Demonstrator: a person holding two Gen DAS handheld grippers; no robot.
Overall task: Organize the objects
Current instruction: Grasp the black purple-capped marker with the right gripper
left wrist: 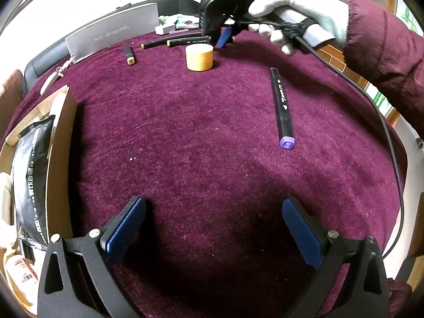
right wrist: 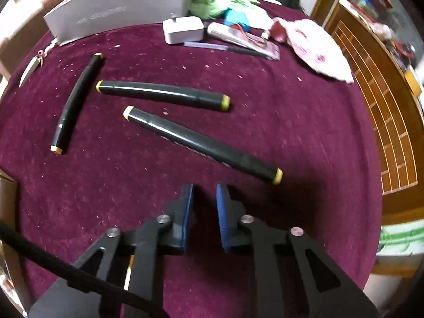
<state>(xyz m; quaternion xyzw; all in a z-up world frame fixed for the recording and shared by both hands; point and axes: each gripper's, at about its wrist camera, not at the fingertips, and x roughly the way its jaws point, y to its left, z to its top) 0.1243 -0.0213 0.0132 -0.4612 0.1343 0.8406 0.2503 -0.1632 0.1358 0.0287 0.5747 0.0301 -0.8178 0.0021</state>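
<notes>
the left gripper [left wrist: 213,228] hangs over the maroon cloth [left wrist: 198,132] with jaws fully released and nothing between them; the purple-capped marker [left wrist: 282,108] lies at its 1 o'clock and the yellow round container [left wrist: 199,58] at 12 o'clock. the right gripper [right wrist: 204,212], carried by a white-gloved hand [left wrist: 299,13], has its jaws clenched nearly together on nothing. three yellow-capped markers [right wrist: 202,144] lie from its 10 to 1 o'clock, the nearest just beside the fingertips.
</notes>
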